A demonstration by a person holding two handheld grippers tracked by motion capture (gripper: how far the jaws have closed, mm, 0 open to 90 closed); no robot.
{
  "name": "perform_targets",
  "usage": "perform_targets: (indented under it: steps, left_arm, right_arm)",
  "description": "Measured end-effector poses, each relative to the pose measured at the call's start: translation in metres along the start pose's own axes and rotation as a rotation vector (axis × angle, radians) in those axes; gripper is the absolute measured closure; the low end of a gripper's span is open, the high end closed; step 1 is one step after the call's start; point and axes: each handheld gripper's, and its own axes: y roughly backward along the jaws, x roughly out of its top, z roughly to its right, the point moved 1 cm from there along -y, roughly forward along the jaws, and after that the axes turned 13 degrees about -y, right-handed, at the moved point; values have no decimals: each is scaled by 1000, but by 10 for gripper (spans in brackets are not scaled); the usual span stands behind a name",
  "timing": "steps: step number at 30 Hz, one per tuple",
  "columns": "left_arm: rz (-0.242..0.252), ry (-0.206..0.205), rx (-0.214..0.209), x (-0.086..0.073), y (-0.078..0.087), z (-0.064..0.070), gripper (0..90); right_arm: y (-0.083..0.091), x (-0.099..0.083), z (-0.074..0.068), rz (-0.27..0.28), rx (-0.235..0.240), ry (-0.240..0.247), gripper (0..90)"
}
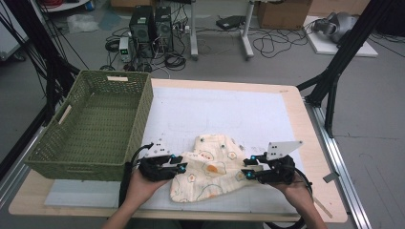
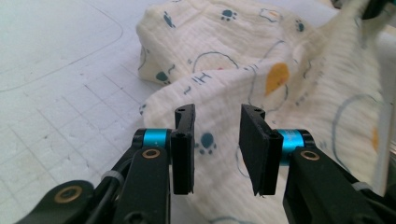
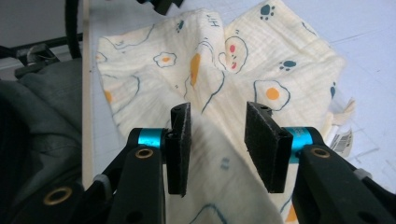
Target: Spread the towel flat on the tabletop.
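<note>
— White gridded mat (image 1: 229, 112) is seen over the wooden table (image 1: 315, 191); where is the printed cloth (image 1: 215, 171) found?

— At 6 o'clock, rumpled. A woven basket (image 1: 90, 129) is set at 9 o'clock.

— And the tongs?

— Left gripper (image 1: 184, 168) and right gripper (image 1: 246, 172) are held partly open astride cloth folds; nothing is clamped.
</note>
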Motion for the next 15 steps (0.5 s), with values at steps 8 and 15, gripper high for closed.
perform_targets:
  steps: [8,15]
  left_arm:
    - [-22,-3,32,3,-13,-7,600]
    - [-106,-4,20,0,-29,-14,638]
  right_arm:
    - [6,-10,-8,-28,-45,24,574]
    - [-11,-4,21,-59,-95,-12,526]
